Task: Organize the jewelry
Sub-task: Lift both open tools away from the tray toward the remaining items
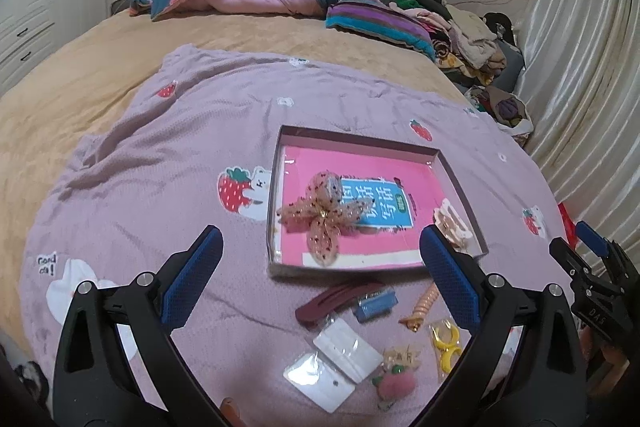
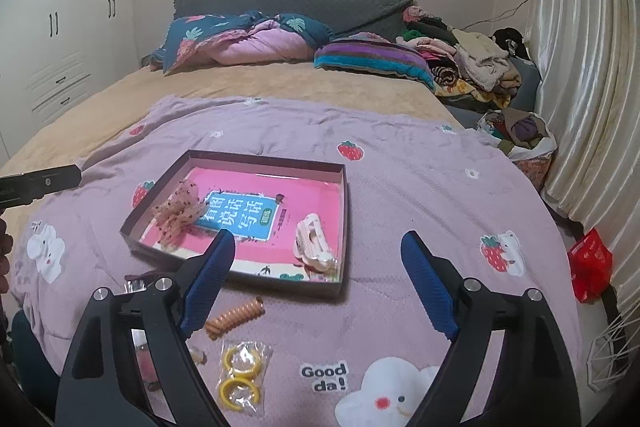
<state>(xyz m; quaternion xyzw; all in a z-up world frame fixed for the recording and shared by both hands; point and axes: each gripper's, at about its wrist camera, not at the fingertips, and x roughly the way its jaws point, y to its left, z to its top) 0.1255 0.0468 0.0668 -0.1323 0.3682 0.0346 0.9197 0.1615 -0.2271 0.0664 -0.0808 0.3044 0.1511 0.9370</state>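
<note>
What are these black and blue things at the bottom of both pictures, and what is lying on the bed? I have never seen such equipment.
They are hand-held tongs, one in each of a person's hands, each with a camera looking forward along its two blue-padded fingers. One picture comes from the left tongs, the other from the right tongs. Both are open and hold nothing.

On the purple blanket lies a shallow box with a pink book inside. A sheer pink bow and a cream hair claw already lie in it.

In front of the box, loose on the blanket, are a dark red hair clip, an orange spiral hair tie, yellow rings in a clear bag and some small packets.
</note>
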